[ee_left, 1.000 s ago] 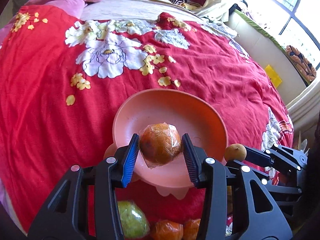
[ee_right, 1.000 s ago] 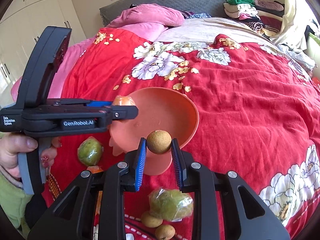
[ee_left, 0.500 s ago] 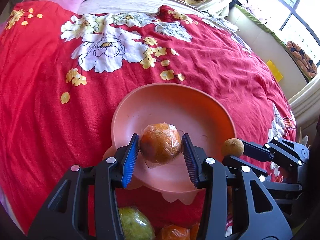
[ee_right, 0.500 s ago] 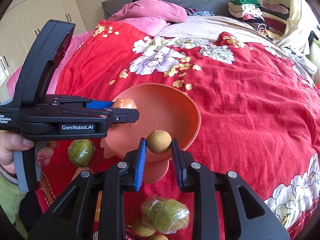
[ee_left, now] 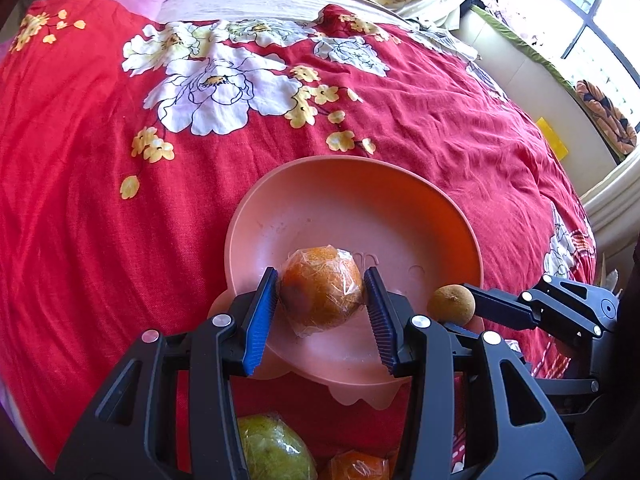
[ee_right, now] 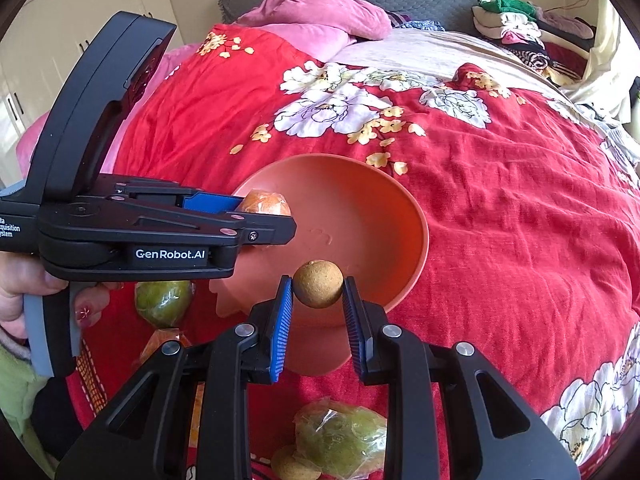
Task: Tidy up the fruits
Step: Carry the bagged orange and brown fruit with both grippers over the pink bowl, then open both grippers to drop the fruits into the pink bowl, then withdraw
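Note:
My left gripper (ee_left: 322,296) is shut on a plastic-wrapped orange (ee_left: 320,286), held over the near part of a pink bowl (ee_left: 352,184) on the red floral bedspread. My right gripper (ee_right: 318,292) is shut on a small round brown fruit (ee_right: 318,284), just above the bowl's (ee_right: 400,216) near rim. In the left wrist view that brown fruit (ee_left: 451,304) shows at the bowl's right rim, at the right gripper's tips. In the right wrist view the left gripper (ee_right: 264,216) reaches in from the left with the orange (ee_right: 266,203). The bowl's inside looks bare.
Below the bowl lie a wrapped green fruit (ee_left: 276,450) and a wrapped orange (ee_left: 358,466). Another wrapped green fruit (ee_right: 340,436) and small brown fruits (ee_right: 294,466) lie near the bed's edge. A hand (ee_right: 24,292) grips the left tool. Pink pillows (ee_right: 320,12) and clothes sit at the bed's far end.
Both grippers have crept slightly forward over the bowl, which now sits lower and nearer in both views. Each keeps its hold on its fruit.

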